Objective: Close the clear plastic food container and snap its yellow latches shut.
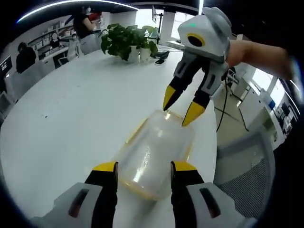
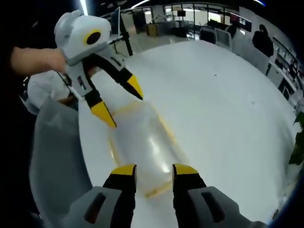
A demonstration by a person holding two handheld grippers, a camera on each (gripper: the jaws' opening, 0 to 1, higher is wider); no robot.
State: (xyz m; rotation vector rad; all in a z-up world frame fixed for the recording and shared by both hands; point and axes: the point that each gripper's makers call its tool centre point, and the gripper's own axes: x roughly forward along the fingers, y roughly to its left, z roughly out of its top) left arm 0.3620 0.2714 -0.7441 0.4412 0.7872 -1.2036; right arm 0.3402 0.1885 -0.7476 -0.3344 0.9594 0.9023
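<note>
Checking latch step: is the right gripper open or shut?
Open: right gripper shows its yellow tips spread apart above the container.

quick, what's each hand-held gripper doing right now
Left hand-held gripper: open, jaws either side of the container end.
Right hand-held gripper: open, at the opposite end.

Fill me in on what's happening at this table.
A person holds a gripper in each hand over a clear plastic food container with yellow edging on a white table. The left gripper and right gripper approach it from opposite ends, both with jaws open and gripping nothing. Whether any latch is snapped can't be told.
</note>
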